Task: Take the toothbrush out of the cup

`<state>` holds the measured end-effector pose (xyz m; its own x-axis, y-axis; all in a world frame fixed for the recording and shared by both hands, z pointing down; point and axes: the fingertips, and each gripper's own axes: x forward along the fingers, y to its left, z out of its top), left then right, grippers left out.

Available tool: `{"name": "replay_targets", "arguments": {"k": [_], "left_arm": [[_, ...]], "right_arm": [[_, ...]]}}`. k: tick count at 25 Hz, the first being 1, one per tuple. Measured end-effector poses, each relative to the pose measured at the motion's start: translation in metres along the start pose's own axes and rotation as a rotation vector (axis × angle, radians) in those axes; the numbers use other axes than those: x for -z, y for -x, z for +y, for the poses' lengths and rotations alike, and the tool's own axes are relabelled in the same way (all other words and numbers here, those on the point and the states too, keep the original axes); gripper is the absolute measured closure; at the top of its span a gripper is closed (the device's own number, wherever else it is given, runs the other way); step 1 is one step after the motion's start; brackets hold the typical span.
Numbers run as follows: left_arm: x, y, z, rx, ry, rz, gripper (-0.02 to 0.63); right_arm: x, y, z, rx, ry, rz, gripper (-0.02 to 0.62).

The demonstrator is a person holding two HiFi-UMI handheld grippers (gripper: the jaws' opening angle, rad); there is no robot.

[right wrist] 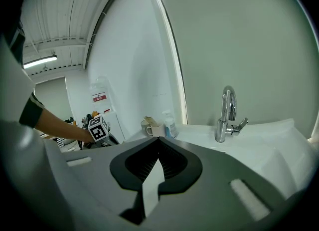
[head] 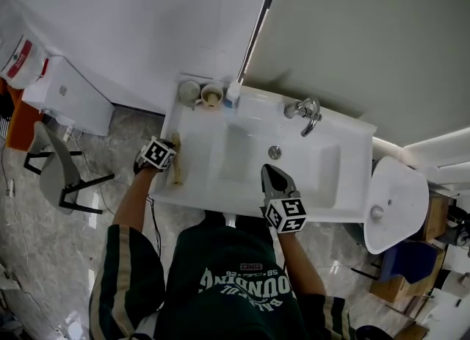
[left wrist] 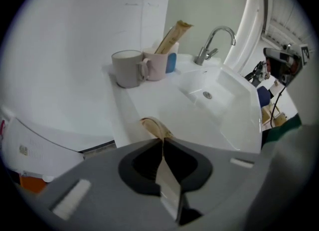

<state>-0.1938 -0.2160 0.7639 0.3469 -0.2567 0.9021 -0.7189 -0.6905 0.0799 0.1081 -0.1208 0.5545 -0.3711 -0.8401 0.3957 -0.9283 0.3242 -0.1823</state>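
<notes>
Head view: the left gripper (head: 167, 158) is at the sink's (head: 198, 122) near-left edge with a tan wrapped toothbrush (head: 176, 162). The right gripper (head: 270, 173) is over the basin.

Left gripper view: its jaws are clenched on the toothbrush. Another wrapped stick (left wrist: 172, 36) stands in the far pink cup (left wrist: 158, 66).

Right gripper view: its jaws are closed on nothing. A red wall label (right wrist: 98, 97) is unreadable.

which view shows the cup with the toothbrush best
The left gripper view: the cup stands near, side on, the wrapped toothbrush sticking out. The head view shows it small from above; the right gripper view, tiny, distant.
</notes>
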Motion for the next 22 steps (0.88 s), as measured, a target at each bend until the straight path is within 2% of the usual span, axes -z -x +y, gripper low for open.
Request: {"name": "replay_targets", "arguments": {"k": [3, 6, 10, 14, 22], "left_arm": [[0.006, -0.007, 0.001, -0.011, 0.015, 0.013, 0.545], [0.005, -0.006, -0.001, -0.011, 0.030, -0.020, 0.545], [0.004, 0.007, 0.004, -0.059, 0.037, -0.066, 0.528], [-0.004, 0.021, 0.005, -0.062, 0.055, -0.163, 0.508], [-0.043, 0.058, -0.013, -0.037, 0.017, -0.374, 0.504]], "right_arm": [[0.003, 0.002, -0.002, 0.004, -0.006, 0.004, 0.594], [0.006, 0.002, -0.002, 0.003, -0.011, 0.008, 0.594], [0.005, 0.001, 0.000, -0.007, -0.012, 0.008, 0.594], [0.004, 0.000, 0.003, -0.017, -0.009, 0.004, 0.594], [-0.002, -0.008, 0.009, -0.035, -0.003, -0.007, 0.594]]}}
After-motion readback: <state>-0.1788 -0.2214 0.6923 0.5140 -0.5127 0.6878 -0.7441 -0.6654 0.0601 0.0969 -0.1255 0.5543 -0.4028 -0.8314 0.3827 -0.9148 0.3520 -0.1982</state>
